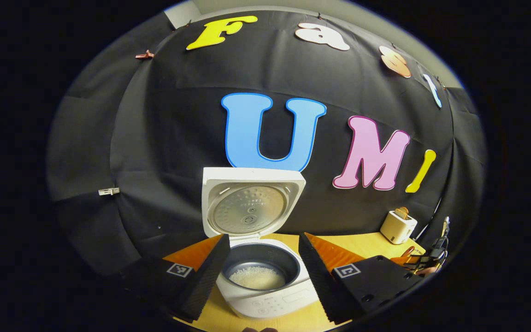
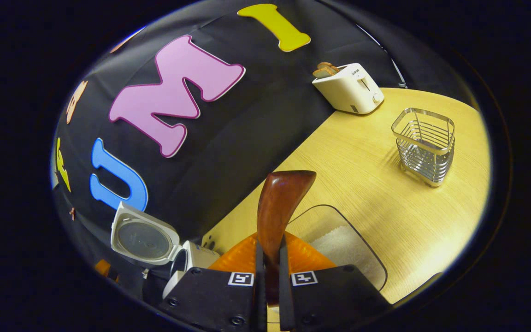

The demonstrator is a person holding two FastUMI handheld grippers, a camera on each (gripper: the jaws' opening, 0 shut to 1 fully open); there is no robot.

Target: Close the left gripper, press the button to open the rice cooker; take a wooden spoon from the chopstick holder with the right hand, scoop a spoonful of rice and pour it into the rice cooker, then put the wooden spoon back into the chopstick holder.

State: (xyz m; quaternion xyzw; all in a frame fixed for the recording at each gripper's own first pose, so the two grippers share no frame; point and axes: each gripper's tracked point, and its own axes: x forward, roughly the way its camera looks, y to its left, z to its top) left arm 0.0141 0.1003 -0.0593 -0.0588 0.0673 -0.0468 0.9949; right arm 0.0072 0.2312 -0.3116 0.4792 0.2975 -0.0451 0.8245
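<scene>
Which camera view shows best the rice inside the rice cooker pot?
The left gripper view shows it best: it looks straight into the open rice cooker, where the rice lies in the dark pot under the raised lid. In the right gripper view the cooker is small, at the edge, and its pot's inside is hidden.

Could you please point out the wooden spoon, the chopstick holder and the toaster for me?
wooden spoon (image 2: 280, 203): right gripper view, on its brown handle above the fingers.
chopstick holder (image 2: 424, 144): right gripper view, on its wire side wall.
toaster (image 2: 351, 90): right gripper view, on its cream side panel.
</scene>
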